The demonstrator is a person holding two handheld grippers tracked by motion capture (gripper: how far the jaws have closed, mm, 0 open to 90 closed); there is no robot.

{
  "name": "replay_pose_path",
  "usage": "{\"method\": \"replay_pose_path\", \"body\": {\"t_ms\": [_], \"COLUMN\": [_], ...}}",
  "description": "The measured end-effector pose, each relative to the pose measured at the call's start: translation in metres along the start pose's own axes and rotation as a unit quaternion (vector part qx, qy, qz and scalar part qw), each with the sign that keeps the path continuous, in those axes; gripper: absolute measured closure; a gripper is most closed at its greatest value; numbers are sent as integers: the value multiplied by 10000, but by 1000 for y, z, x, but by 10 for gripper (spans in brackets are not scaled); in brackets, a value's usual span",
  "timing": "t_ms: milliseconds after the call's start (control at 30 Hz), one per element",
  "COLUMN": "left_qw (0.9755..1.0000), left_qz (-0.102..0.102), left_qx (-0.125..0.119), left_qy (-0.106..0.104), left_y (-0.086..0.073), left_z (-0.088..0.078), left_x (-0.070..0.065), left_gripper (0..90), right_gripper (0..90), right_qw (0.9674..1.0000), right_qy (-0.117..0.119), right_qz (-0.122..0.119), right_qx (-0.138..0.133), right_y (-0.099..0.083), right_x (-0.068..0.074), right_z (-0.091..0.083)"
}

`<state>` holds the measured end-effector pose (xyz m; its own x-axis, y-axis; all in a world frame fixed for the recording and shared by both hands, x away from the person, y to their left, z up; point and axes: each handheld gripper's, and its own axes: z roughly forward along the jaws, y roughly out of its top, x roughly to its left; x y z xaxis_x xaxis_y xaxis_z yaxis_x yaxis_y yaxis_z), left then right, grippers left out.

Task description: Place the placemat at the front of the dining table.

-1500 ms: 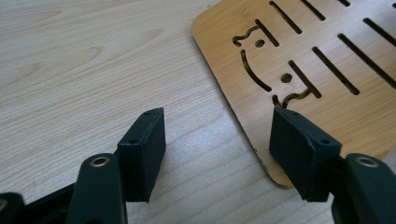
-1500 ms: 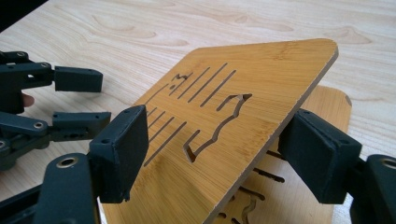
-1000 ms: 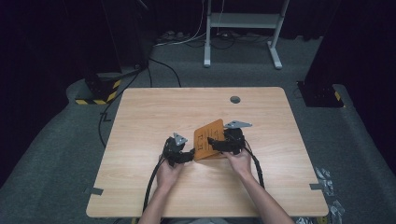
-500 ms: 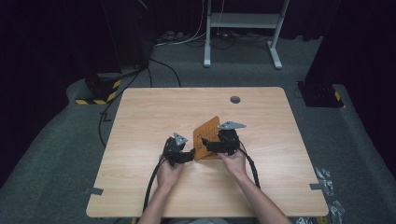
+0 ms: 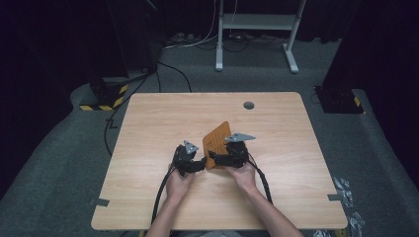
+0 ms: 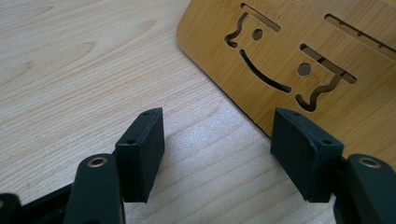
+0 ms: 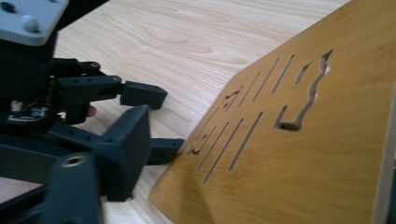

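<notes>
Tabletop point(image 5: 148, 128) — tilted board point(image 5: 217, 140) between tongs point(image 5: 197, 165)

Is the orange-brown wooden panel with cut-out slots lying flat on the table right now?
No. In the right gripper view the orange-brown wooden panel is tilted, its lower edge on the light wooden table and the rest raised.

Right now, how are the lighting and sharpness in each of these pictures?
High view: lit pale wooden table, dark surroundings. Left gripper view: sharp, with glare on the table between the tongs. Right gripper view: the tilted orange-brown slotted wooden board blurs up close.
</notes>
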<state>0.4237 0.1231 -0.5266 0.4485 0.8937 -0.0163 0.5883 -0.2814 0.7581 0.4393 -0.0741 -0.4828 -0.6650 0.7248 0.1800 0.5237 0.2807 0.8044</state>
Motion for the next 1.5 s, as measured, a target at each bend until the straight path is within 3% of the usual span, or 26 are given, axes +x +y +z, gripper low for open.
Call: {"method": "replay_pose_path", "body": {"t_ms": [33,67,200,533,767,867,1067,1267,1500], "left_qw": [10000,10000,10000,10000,10000,10000,10000,10000,10000], "left_qz": [0,1,30,34,34,35,41,10,59], "left_qx": [0,2,3,4,5,6,16,29,45], "left_qy": [0,2,-3,-2,-2,-4,-13,15,-13], "left_y": [0,0,0,0,0,0,0,0,-1], "left_z": [0,0,0,0,0,0,0,-1,-2], "left_x": [0,0,0,0,0,0,1,1,2], "left_gripper": [348,348,347,347,347,347,335,314,297], "right_gripper": [301,403,486,596,675,717,779,820,859], "right_qw": [10000,10000,9998,9994,9993,9993,9995,9989,9985], "right_qy": [0,23,-82,-34,170,279,317,434,540], "right_qz": [0,-32,-173,-226,-33,61,27,159,76], "right_qx": [0,7,18,277,322,247,71,58,-54], "right_y": [0,-2,-4,-13,-13,-13,-8,-6,-3], "right_x": [0,2,5,2,-5,-8,-5,-7,-5], "right_z": [0,1,0,6,5,3,-4,-6,-12]}}
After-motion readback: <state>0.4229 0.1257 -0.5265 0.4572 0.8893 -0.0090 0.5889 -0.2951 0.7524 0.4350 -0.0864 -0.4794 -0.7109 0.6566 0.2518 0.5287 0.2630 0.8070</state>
